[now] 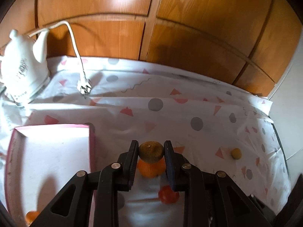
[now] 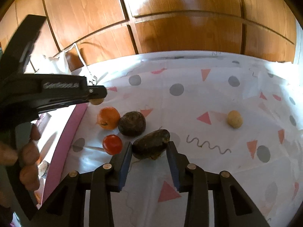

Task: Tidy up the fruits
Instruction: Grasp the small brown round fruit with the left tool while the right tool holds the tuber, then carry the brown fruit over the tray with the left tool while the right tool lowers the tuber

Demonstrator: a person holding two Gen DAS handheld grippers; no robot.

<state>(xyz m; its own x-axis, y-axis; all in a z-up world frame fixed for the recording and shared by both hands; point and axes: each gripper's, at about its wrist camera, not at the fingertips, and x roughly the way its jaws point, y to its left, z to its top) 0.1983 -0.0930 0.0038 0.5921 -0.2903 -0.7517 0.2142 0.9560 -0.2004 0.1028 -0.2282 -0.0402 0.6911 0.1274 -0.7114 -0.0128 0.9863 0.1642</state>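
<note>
Between the right gripper's tips: the right gripper (image 2: 149, 149) is set about a dark oblong fruit (image 2: 151, 146), long axis crosswise to the fingers; contact of the pads cannot be confirmed.
Left gripper: the left gripper (image 1: 151, 151) is closed on a brownish-green round fruit (image 1: 151, 151), carried clear of the surface (image 1: 189, 117), with the pink tray (image 1: 51, 151) just to its left.
Loose fruit: an orange (image 2: 108, 117), a tomato (image 2: 112, 144), a dark round fruit (image 2: 132, 123) and a pale yellow fruit (image 2: 234, 121), the last well apart to the right.
Writing: a blurred mark on the left gripper's body, not legible; the kettle (image 1: 24, 70) print is likewise unreadable.
</note>
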